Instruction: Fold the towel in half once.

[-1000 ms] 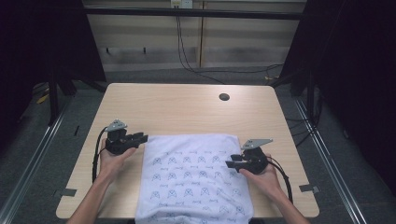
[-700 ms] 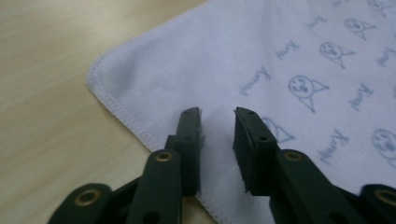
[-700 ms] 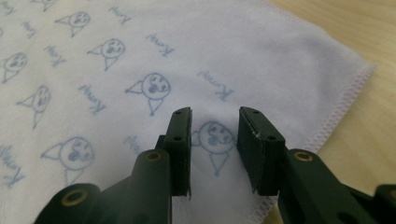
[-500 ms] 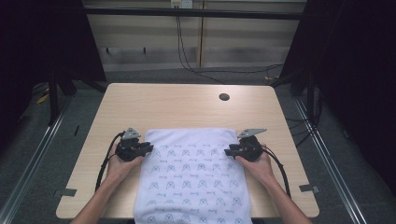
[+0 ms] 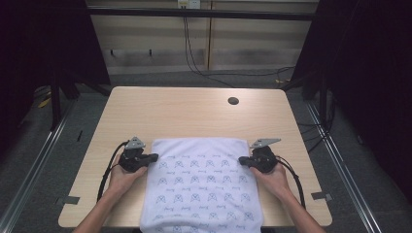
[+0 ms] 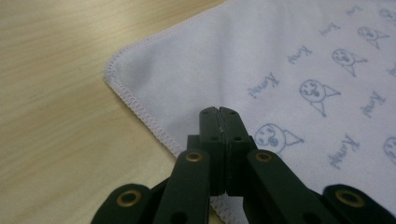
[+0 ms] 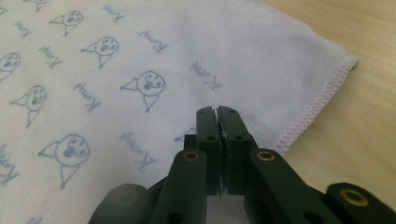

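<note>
A white cloth (image 5: 201, 184) printed with small blue faces and words lies flat on the wooden table (image 5: 184, 111), its near end hanging over the front edge. My left gripper (image 5: 154, 157) sits at the cloth's left edge, just below the far left corner. Its jaws are pressed together in the left gripper view (image 6: 219, 112) over the stitched hem of the cloth (image 6: 289, 56). My right gripper (image 5: 240, 160) mirrors it at the right edge. It is shut (image 7: 217, 111) on the cloth (image 7: 140, 46), with the pink-stitched corner just beyond.
A dark round hole (image 5: 233, 101) is set in the table's far right part. Bare wood stretches beyond the cloth to the far edge. Cables trail from both grippers along the person's forearms. Dark floor and metal rails surround the table.
Both grippers moved nearer and inward along the cloth's side edges. The cloth, rumpled a second ago, now lies smooth with a straight far edge.
</note>
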A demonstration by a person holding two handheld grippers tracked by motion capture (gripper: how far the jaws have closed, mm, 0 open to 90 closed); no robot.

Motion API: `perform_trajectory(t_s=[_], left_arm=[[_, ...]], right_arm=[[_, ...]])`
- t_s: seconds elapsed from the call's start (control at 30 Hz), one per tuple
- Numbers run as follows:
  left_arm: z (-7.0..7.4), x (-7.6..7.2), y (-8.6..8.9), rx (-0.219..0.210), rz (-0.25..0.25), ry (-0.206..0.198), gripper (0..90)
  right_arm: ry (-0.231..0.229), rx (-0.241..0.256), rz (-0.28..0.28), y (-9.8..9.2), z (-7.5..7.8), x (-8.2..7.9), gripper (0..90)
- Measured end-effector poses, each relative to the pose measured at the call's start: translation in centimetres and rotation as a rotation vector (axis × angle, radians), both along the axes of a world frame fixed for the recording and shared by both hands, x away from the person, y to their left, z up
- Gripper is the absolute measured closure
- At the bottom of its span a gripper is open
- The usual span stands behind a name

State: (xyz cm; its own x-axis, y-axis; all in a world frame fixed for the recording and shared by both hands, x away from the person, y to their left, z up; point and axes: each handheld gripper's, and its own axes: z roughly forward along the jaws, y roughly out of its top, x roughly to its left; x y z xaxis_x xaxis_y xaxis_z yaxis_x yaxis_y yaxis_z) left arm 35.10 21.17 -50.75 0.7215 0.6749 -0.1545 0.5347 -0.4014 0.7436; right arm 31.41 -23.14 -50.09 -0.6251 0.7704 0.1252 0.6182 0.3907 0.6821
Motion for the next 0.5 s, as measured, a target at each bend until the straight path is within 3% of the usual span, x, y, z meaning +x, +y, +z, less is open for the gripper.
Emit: perform_trajectory(t_s=[0.1, 0.27, 0.4, 0.43, 0.5], left_arm=[[0.0, -0.9, 0.1, -0.035, -0.007, 0.045, 89.2], [0.2, -2.4, 0.3, -0.021, -0.039, 0.051, 88.7], [0.3, -3.2, 0.1, -0.003, -0.052, 0.042, 84.6], [0.4, -3.2, 0.1, 0.0, -0.053, 0.04, 83.9], [0.3, -2.9, 0.2, -0.013, -0.06, 0.049, 83.3]], right_arm=[[-0.02, -0.012, 0.02, 0.0, 0.0, -1.5, 87.6], [0.029, 0.025, 0.062, -0.1, 0.2, -3.6, 85.5], [0.044, 0.049, 0.065, -0.3, 0.1, -4.2, 79.1], [0.044, 0.055, 0.071, -0.3, 0.1, -4.2, 76.7], [-0.002, 0.045, 0.061, -0.3, 0.6, -3.8, 73.3]])
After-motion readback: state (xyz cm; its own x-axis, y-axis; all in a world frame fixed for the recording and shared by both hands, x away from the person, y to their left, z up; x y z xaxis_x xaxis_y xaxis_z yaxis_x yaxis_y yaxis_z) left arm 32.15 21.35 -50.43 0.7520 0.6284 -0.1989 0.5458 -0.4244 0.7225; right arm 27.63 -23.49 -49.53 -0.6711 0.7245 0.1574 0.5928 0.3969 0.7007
